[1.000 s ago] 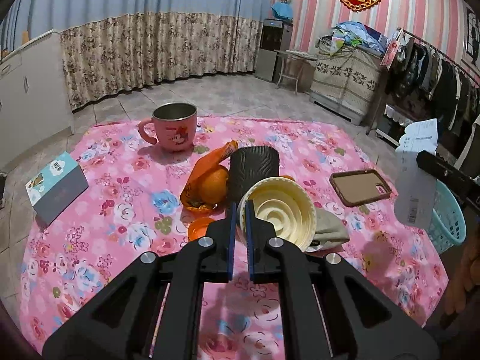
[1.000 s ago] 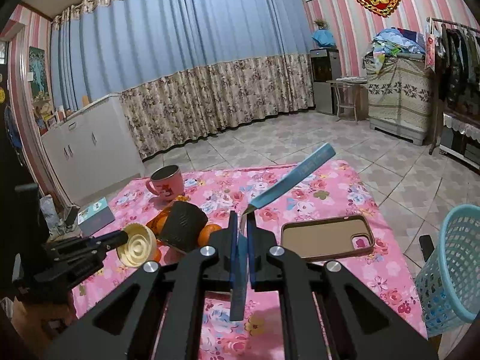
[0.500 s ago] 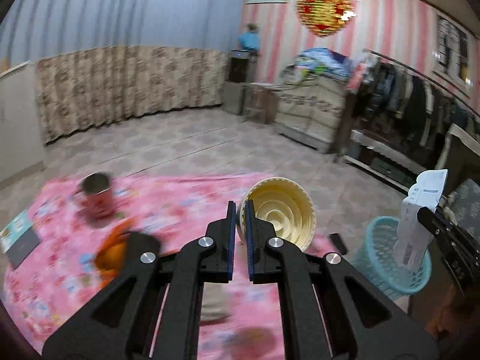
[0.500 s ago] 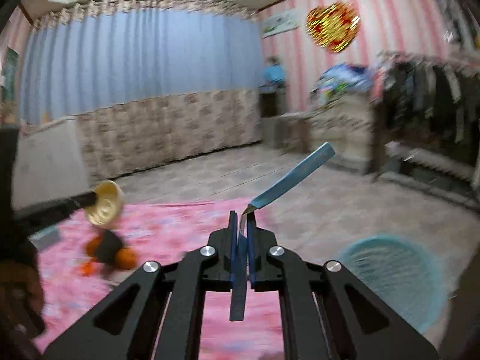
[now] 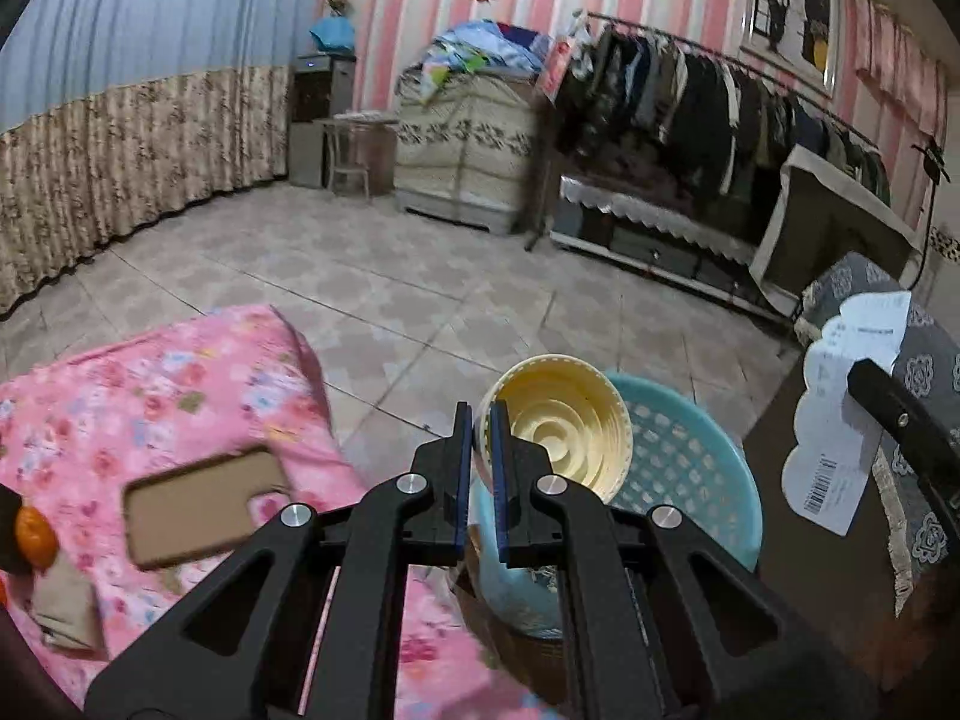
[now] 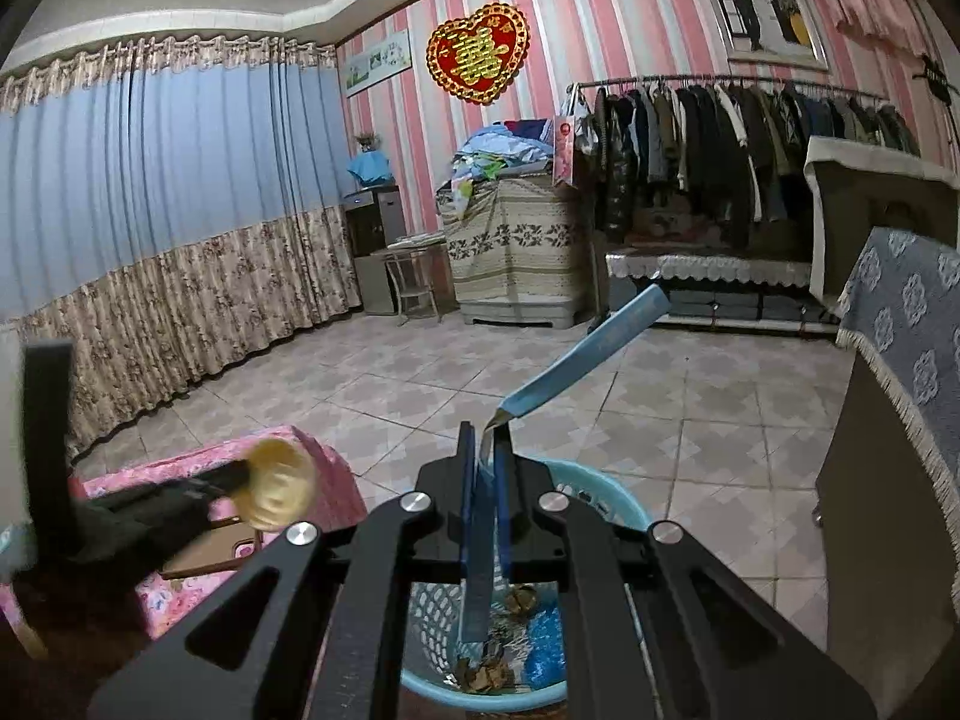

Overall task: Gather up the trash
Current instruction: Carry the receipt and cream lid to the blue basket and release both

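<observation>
My left gripper [image 5: 481, 420] is shut on the rim of a cream paper cup [image 5: 561, 426] and holds it above the light blue trash basket [image 5: 696, 480] on the floor beside the table. My right gripper [image 6: 485, 450] is shut on a blue wrapper [image 6: 585, 354], a flat strip that sticks up to the right, directly over the basket [image 6: 618, 498]. The wrapper's white printed side [image 5: 840, 408] shows at the right of the left wrist view. The cup and left gripper [image 6: 276, 483] show at the left of the right wrist view. The basket holds brown scraps and blue plastic [image 6: 543, 645].
The table with the pink floral cloth [image 5: 150, 396] lies left of the basket, with a phone case [image 5: 198, 504], an orange [image 5: 33, 534] and a folded tan cloth [image 5: 66, 600]. A cabinet under a grey patterned cover [image 6: 900, 420] stands right of the basket. Tiled floor lies beyond.
Both grippers have swung right, away from the table, and now hang over the blue basket. Each still holds its item.
</observation>
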`<state>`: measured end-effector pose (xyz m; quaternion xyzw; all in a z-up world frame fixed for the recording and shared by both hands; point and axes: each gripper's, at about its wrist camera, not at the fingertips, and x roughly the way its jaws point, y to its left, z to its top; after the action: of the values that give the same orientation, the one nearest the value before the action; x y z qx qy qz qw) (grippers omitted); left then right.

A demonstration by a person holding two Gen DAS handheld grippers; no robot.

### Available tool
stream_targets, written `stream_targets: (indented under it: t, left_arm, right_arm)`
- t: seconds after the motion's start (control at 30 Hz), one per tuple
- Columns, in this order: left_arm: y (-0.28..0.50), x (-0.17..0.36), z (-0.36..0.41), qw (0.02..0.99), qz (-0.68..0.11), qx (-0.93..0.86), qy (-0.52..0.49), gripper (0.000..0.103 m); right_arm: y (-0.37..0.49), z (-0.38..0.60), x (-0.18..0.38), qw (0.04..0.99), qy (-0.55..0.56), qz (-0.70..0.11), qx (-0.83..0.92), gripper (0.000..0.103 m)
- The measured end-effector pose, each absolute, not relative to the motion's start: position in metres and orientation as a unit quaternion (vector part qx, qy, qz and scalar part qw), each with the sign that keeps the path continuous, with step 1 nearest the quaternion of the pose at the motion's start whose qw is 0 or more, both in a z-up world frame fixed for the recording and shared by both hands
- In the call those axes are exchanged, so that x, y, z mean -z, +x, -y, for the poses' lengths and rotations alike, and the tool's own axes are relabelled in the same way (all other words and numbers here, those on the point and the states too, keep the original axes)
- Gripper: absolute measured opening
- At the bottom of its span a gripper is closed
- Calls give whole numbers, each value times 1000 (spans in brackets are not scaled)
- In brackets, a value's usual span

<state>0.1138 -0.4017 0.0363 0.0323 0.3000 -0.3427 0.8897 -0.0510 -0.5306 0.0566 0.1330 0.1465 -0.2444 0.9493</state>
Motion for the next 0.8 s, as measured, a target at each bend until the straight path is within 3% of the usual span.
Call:
stream_targets:
  t: [0.3,0.37,0.43,0.5,0.8]
  left_arm:
    - [117,-21,420,879,-319,349,57,6]
    - [117,-15,427,874,-328,352,71,13]
    - [115,-15,430,875,-327,349,74,20]
    - [113,-15,431,874,-327,352,73,25]
    - [117,-34,393,886,-312,338,50,27]
  right_arm:
    - [-35,536,-40,945,133,-173,245,8]
    - [-32,534,-36,941,122,-183,257,9]
    - [-29,534,-34,940,119,-187,259,16]
    - [-33,533,-36,940,118,-180,264,43]
    - [-37,525,-45,945,126,-159,257,46]
